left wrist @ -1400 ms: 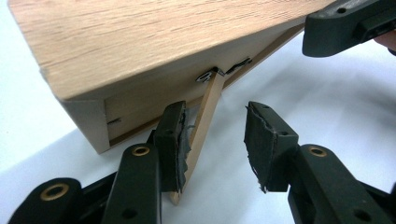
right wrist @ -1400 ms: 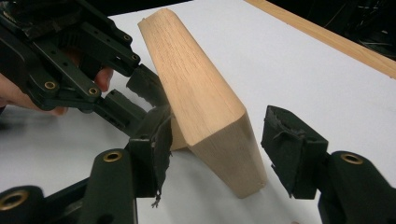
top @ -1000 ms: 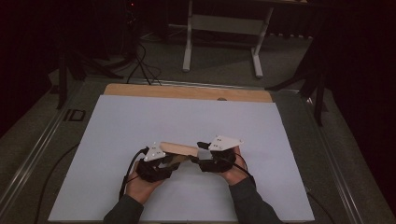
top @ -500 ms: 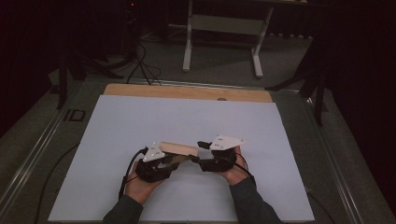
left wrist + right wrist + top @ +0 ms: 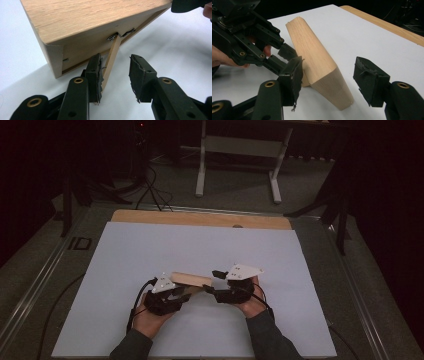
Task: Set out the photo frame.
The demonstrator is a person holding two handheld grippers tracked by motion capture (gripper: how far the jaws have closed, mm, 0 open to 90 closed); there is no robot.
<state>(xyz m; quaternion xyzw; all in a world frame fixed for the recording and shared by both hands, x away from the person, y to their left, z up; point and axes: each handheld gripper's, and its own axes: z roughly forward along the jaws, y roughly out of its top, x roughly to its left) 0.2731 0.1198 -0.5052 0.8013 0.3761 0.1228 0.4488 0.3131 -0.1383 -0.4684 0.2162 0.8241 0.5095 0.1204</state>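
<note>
Wooden box lies on the white sheet of the table, near the sheet's front edge, between the two claws; it rests tilted, one long edge raised, as the left gripper view shows.

Left claw sits at the box's left end; its jaws stand apart and have just been closing; a thin wooden strut, hinged under the box at a small metal fitting, stands between them; the left pad lies against or just beside the strut, the right pad clear of it; no clamp is seen.

Right claw sits at the box's right end; its jaws are apart, one pad on either side of that end; the near pad looks close to the box, contact not certain; the far pad is clear.

Against the earlier high view: box, hands and both claws hold the same places on the sheet; no shift is visible apart from the left jaws narrowing.
</note>
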